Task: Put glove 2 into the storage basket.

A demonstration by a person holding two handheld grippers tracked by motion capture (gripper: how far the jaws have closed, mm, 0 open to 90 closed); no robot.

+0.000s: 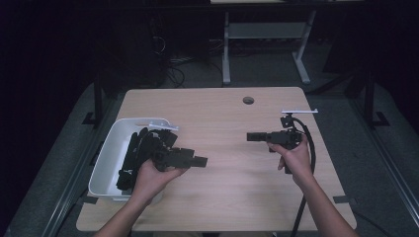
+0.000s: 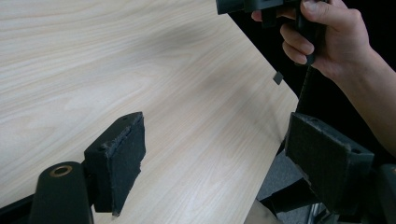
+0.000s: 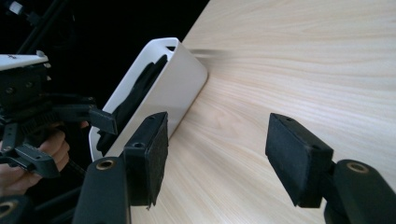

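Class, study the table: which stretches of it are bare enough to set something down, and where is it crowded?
Bare wood runs between the left gripper and right gripper, across the far edge around the hole, and along the near edge of the table. The left side is crowded: the white bin holds black items.
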